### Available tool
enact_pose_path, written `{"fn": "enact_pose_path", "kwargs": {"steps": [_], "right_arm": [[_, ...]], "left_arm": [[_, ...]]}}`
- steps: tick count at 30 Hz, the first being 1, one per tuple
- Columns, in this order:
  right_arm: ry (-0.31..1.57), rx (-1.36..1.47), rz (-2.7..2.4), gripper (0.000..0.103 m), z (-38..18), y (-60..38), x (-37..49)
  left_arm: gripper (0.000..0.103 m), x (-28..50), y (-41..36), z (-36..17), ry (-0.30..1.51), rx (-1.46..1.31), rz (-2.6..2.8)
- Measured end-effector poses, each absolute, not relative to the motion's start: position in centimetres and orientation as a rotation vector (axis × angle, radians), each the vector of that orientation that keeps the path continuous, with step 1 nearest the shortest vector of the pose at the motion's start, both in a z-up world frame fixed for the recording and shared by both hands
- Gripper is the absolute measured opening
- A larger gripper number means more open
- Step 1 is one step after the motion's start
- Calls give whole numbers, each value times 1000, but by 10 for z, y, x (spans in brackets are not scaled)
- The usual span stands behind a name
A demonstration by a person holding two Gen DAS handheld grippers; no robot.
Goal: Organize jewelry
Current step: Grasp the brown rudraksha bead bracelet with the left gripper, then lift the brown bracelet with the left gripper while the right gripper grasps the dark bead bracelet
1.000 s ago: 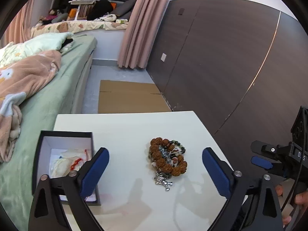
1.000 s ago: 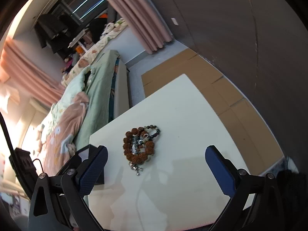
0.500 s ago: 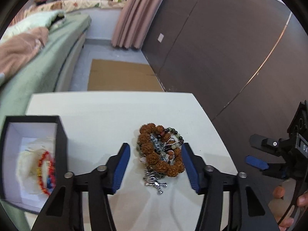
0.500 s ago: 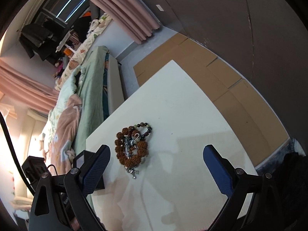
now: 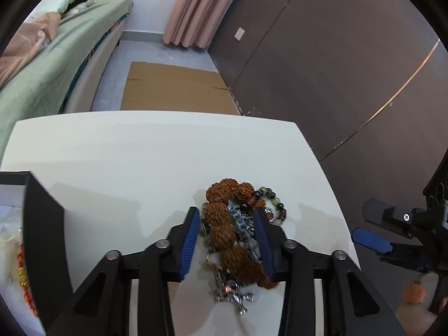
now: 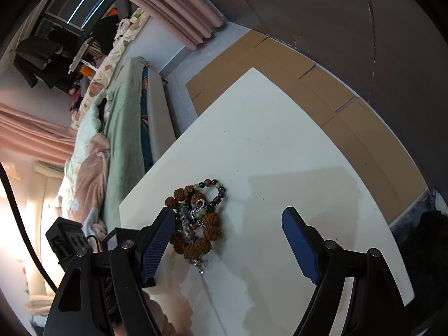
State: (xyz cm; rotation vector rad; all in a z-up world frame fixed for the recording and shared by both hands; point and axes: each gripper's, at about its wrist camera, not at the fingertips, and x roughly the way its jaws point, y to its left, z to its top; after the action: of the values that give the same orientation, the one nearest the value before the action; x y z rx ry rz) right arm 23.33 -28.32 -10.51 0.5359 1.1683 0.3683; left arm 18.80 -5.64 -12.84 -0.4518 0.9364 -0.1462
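Observation:
A pile of bracelets [image 5: 226, 232], big brown beads tangled with green, dark and silver strands, lies on the white table [image 5: 140, 154]. My left gripper [image 5: 227, 225] hangs over it, pointing steeply down. Its jaws are closing with the pile framed between the blue pads [image 5: 191, 240]; a thin gap still shows at the left one. In the right wrist view the pile [image 6: 196, 218] sits by the left finger of my right gripper [image 6: 229, 243], whose wide jaws are closing a little and touch nothing. The black jewelry box [image 5: 42, 238] stands at the left with red beads inside.
A green-covered bed [image 5: 56, 56] runs along the table's left side. Flat cardboard [image 5: 173, 86] lies on the floor beyond the far edge, and dark wood wall panels [image 5: 336, 70] stand to the right. My right gripper [image 5: 364, 224] hovers past the table's right edge.
My left gripper came down and forward over the pile while its jaws narrowed from wide to close around it. The right gripper moved nearer and its jaws narrowed a little.

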Motion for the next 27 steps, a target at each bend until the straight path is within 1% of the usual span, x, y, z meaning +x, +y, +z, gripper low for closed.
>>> {"fn": "enact_pose_path", "kwargs": {"steps": [2,3,5,6,18,27], "right_arm": [[1179,531,360,80,-108,-281,236],[1183,526,356,80,-109,-279,236],[1192,514,352,80,-111,-276,237],[1195,511,354,80,-112,-274,237],[1196,512,345,80,-115,-274,235],[1213,512,425,80,-117,-254,236]], "left_arm": [[26,192,-56,-131,944,-456,-141],[22,193,-57,-132,945,-449,-138],[21,193,-57,-131,949,-434,-138],[19,192,-56,-129,945,-432,-138],[18,156,-50,-72,802,-497,-274],[18,136,-36,-47,737,-548,-317]]}}
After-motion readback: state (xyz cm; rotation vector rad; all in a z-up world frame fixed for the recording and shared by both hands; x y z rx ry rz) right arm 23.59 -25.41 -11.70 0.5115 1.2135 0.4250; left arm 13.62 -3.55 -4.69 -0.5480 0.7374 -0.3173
